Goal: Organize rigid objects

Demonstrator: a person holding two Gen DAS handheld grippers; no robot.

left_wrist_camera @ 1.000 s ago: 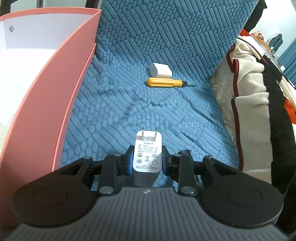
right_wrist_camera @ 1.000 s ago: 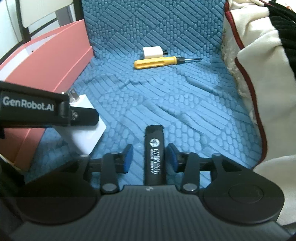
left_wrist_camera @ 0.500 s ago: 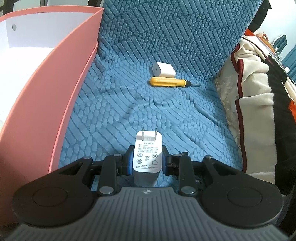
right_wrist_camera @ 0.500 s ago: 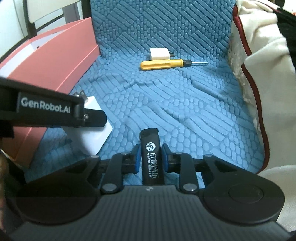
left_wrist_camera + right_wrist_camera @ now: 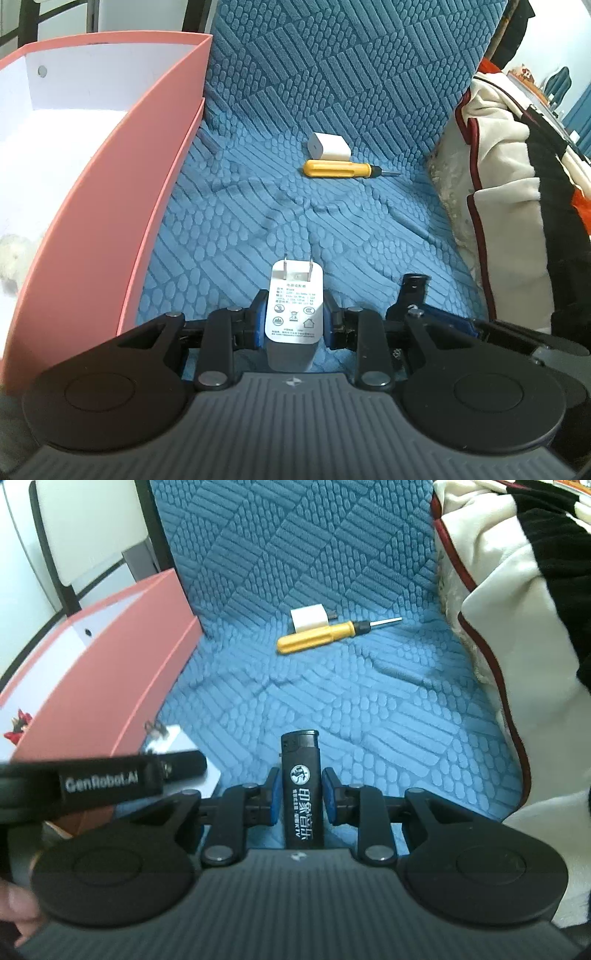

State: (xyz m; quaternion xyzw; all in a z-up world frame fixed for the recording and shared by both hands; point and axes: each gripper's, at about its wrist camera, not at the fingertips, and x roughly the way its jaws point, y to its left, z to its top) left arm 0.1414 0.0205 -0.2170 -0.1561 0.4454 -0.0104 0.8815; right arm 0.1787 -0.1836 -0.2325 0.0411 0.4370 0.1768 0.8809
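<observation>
The left tongs (image 5: 294, 325) clamp the white plug adapter (image 5: 294, 314) by its flat sides, prongs forward, beside the pink box (image 5: 122, 206). The right tongs (image 5: 301, 797) grip a black lighter (image 5: 301, 794), seemingly lifted off the blue cushion (image 5: 351, 709). Both are light, stiff and smooth-sided. 2 items remain near the cushion's back edge: a yellow screwdriver (image 5: 317, 638) and a small white charger (image 5: 309, 618).

Each camera sits on a gripper and looks forward along its fingers, low and close over the blue cushion (image 5: 332, 206). The left camera is right next to the pink box (image 5: 122, 206) and can see inside it. The right camera is a bit further right and sees the box (image 5: 122, 664) off to its left. Both see the yellow screwdriver (image 5: 338, 170) far ahead.
</observation>
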